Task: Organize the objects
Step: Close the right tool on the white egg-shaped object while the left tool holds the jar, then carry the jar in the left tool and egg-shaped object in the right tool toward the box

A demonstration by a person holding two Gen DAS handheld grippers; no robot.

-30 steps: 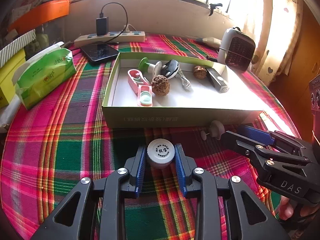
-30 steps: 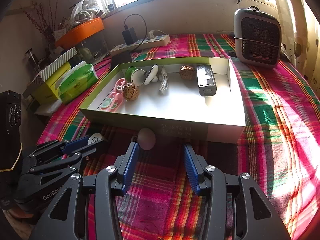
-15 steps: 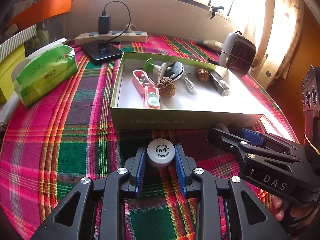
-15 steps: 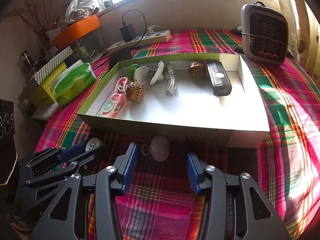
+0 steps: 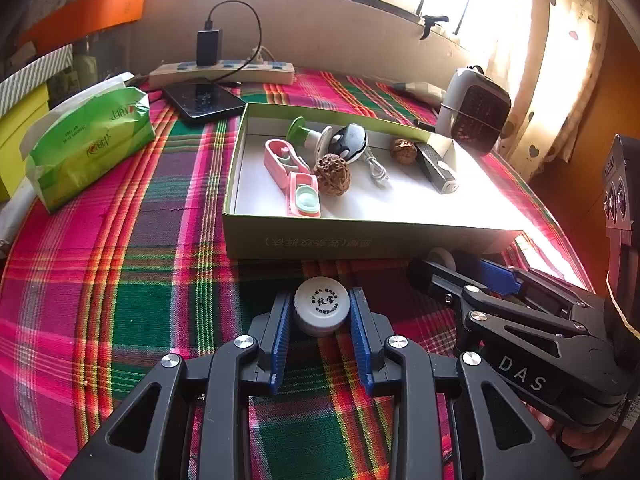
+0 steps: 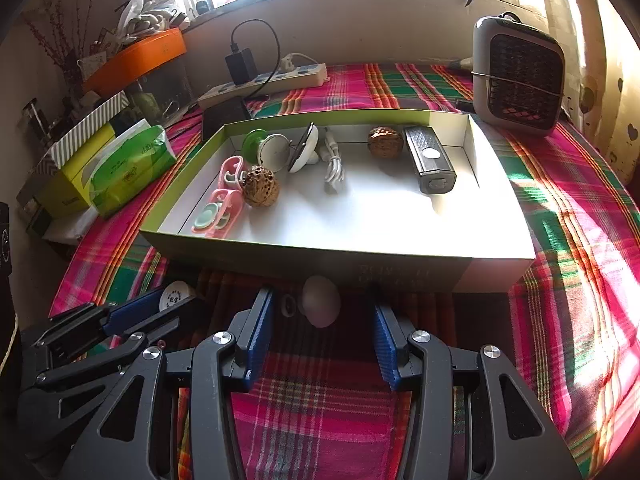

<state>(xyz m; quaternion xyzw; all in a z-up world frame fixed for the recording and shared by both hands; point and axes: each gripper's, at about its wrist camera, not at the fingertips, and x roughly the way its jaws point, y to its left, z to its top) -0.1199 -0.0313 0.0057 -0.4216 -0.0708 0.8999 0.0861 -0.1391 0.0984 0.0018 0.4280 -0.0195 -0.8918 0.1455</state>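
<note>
Box (image 6: 496, 258), shallow, green-rimmed with a white floor, sits on the plaid tablecloth (image 5: 120, 280); all else is placed relative to it. Inside, toward its far wall: silver lighter-like block (image 6: 430, 160), pink case (image 6: 218, 214), white cable (image 6: 334, 160), two walnuts (image 6: 260, 186) (image 6: 385, 142). Beyond the far right corner stands a small heater (image 6: 518, 76); off the left wall lies a green tissue pack (image 5: 88, 148).

Left gripper (image 5: 322, 312), in front of the near wall: blue pads pinching a white bottle cap (image 5: 322, 306), one pad on each side, printed face visible.

Right gripper (image 6: 323, 312), also before the near wall, further right: jaws spread wide. Pale knob-shaped piece (image 6: 321, 306) lies on the cloth between the fingertips, just beside the near wall, touching neither pad.
</note>
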